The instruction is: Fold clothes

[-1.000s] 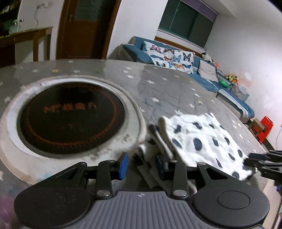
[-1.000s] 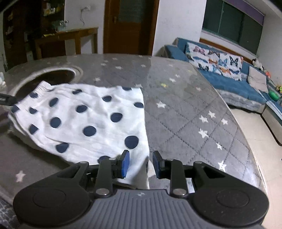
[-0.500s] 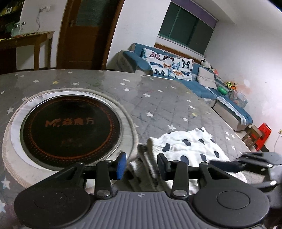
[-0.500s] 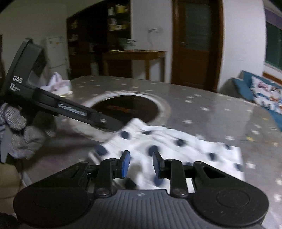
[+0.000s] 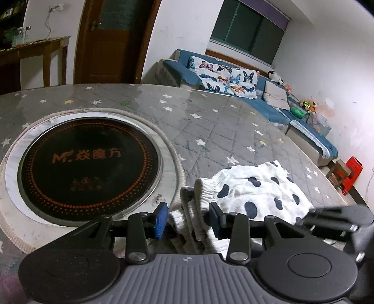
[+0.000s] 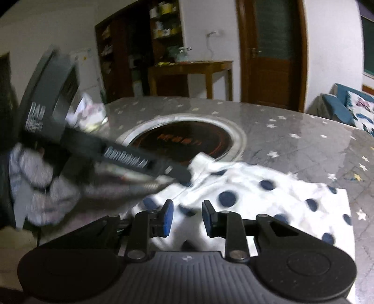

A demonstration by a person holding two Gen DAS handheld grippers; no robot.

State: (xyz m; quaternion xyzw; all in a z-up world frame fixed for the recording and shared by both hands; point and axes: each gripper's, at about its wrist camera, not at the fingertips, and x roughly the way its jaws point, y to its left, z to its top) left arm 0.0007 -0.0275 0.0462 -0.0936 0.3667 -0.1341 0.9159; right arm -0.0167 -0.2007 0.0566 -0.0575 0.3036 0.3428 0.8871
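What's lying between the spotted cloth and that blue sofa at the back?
Only bare star-patterned table top: in the left wrist view nothing sits between the spotted cloth and the sofa.

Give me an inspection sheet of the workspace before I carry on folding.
Surface: round table under a grey quilted star-print cover, with a black round cooktop set in its middle.
Job's things: white dotted garment lying folded in layers near the table edge, elastic hem bunched.
Clutter: crumpled light cloth at the far side of the table.
Grippers: left gripper open, bunched hem between its pads but not pinched; right gripper open over the garment, gripping nothing.
Cables: wire hanging from a wall socket.
Surroundings: blue sofa, wooden door, side table, shelves.
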